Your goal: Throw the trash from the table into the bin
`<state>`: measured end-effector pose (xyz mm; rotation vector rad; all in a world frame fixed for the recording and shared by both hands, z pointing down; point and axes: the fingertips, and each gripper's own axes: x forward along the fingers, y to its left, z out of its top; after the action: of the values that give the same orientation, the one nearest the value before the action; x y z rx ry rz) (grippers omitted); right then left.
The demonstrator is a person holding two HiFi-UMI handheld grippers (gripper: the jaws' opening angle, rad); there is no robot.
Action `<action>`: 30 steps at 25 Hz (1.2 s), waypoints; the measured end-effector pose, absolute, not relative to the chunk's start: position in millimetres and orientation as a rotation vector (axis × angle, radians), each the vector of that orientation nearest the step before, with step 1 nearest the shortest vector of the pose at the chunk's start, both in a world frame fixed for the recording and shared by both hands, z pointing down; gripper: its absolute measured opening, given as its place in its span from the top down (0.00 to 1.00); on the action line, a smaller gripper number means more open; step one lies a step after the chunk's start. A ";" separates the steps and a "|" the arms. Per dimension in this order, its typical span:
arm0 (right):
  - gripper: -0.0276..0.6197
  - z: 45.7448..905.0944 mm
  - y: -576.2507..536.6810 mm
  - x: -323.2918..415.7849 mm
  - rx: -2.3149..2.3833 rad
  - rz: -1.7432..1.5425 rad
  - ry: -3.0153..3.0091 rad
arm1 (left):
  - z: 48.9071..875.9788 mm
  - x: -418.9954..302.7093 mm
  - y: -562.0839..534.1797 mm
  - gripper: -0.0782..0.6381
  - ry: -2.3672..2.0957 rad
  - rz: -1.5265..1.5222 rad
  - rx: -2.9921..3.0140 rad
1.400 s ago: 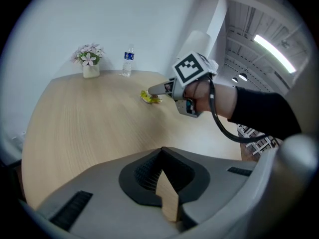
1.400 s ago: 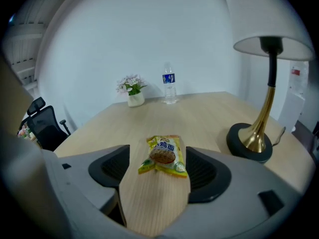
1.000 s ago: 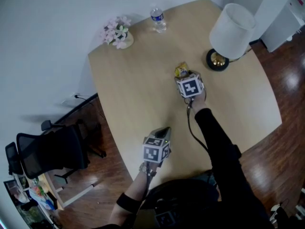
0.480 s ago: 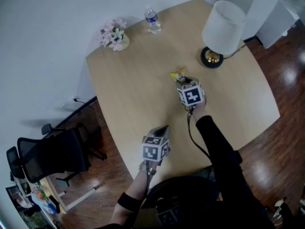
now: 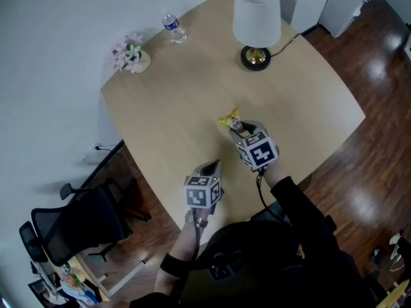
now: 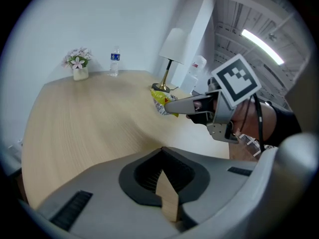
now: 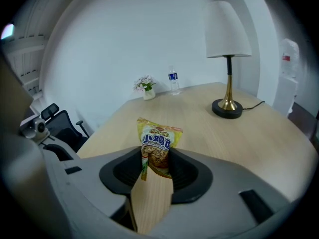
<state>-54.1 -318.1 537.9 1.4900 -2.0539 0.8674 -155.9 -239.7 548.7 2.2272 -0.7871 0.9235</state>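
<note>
While the packet (image 7: 158,148) is clamped by its lower edge in the right gripper (image 7: 157,167), whose jaws have just been closing on it, most of it is seen standing free beyond the tips. It is held over the near part of the table (image 5: 160,101), apparently lifted clear of the wood. The left gripper (image 6: 162,172) is held just to the left, nearer the table edge, with its jaws together and nothing between them.

No bin is shown in any view, so the carry is judged to be the risky part. The film looks thin and slick, and only a narrow strip is pinched, so the packet could be pulled loose by a quick swing and dropped on the floor. It could also be burst by too hard a squeeze if anything is left inside. The lamp (image 5: 255,18), bottle (image 5: 173,27) and flowers (image 5: 130,53) on the far side are well apart and unlikely to be struck.
</note>
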 end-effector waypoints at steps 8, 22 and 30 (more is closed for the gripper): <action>0.70 523.3 -228.0 -61.9 1.543 0.942 -2.036 | 543.3 -135.1 -197.2 0.88 -0.645 0.982 2.311; 0.70 549.6 -44.9 6.8 1.920 1.209 -1.738 | 556.4 -42.9 -73.7 0.88 -0.104 1.164 2.468; 0.70 570.2 38.0 37.4 2.124 1.347 -1.542 | 567.6 -0.5 -0.4 0.88 0.182 1.263 2.502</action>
<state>37.4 38.0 570.2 2.1237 -1.5415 1.3470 -0.5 -0.4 567.6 2.5024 0.1824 1.2626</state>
